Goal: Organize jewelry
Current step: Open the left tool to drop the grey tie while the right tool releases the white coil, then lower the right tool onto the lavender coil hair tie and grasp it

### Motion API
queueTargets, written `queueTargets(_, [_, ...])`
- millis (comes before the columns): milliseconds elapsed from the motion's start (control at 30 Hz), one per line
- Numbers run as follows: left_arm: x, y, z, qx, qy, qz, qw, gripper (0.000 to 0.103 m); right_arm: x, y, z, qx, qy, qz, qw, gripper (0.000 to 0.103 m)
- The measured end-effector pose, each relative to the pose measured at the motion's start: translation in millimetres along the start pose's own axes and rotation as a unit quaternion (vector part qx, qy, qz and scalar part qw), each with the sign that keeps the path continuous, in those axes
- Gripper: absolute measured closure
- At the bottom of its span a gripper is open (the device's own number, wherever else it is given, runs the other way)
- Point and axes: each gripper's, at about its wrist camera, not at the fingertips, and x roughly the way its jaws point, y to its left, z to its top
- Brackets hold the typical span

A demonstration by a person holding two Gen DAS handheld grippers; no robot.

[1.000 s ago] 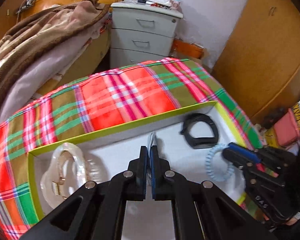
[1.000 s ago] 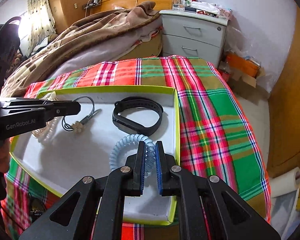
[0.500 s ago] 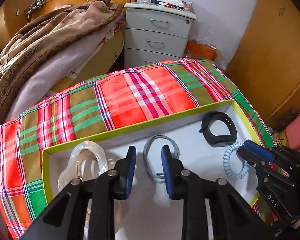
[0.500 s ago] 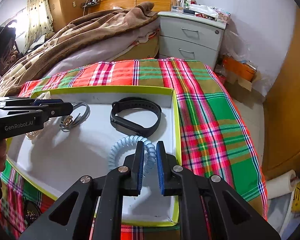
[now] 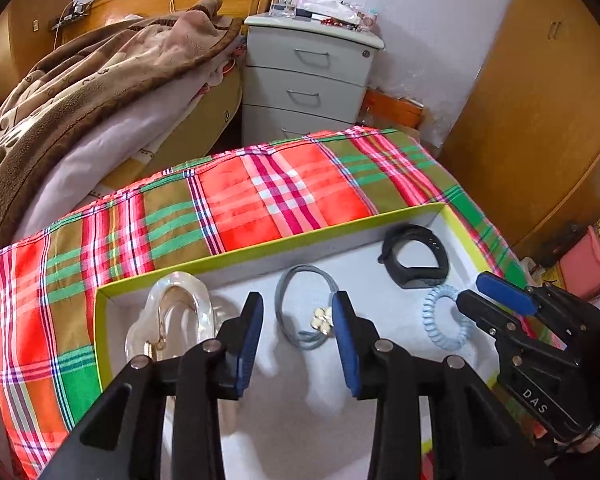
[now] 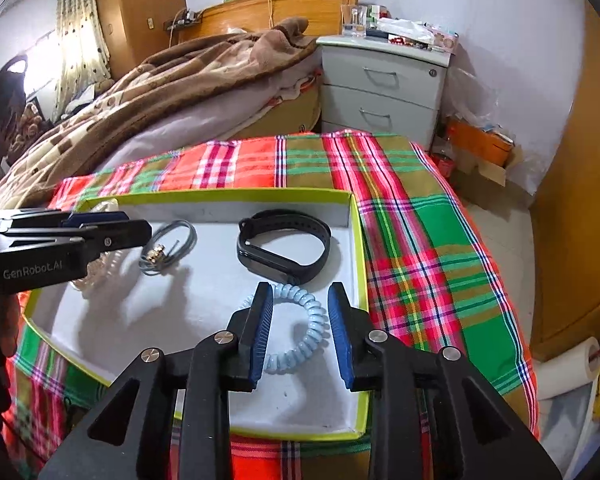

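A white tray with a lime-green rim lies on a plaid cloth. In it lie a clear hair claw, a grey cord bracelet with gold beads, a black wristband and a pale blue coil hair tie. My left gripper is open and empty above the grey bracelet. My right gripper is open and empty, its jaws either side of the coil tie.
The plaid-covered table drops off at the right to the floor. A bed with brown blankets is behind on the left. A grey drawer unit stands at the back. A wooden wardrobe is to the right.
Both grippers have opened. The left let go of the grey bracelet, the right let go of the coil tie. Both items now lie in the tray, and both grippers have drawn back.
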Motion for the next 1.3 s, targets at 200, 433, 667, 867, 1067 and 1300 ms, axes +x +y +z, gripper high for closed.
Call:
queueTargets(200, [-26.2,-6.5,-10.8,0.009,-0.017,-0.009,0.9998,0.064,-18.0,-1.8,-3.5,0.009,-0.016,0.009,1.0,0.073])
queueTargets(433, [-55.0,-8.4,-33.1,-0.004,-0.03,-0.023,0.9993,0.064,-42.5,-7.0,-17.8,0.028,-0.027,0.023,0.999,0.073])
queueTargets(667, [-80.6,-14.7,-69.0,-0.009,-0.039,-0.035,0.9986,0.064,-74.2,-8.8,-41.7,0.021,-0.035,0.033,0.999,0.073])
queueTargets(867, [-96.0,-18.6,-94.1,-0.016,-0.048,-0.04,0.9979,0.064,-96.2,-14.6,-67.2,0.02,-0.031,0.041,0.998,0.072])
queueTargets(1067, [-106.9,-23.3,-121.1,-0.018,-0.05,-0.05,0.9973,0.064,-108.1,-14.4,-95.9,0.008,-0.012,0.042,0.999,0.05])
queueTargets(1300, [-111.3,-26.1,-149.2,-0.024,-0.041,-0.06,0.9971,0.063,-115.1,-14.2,-127.6,0.001,0.011,0.034,0.999,0.05])
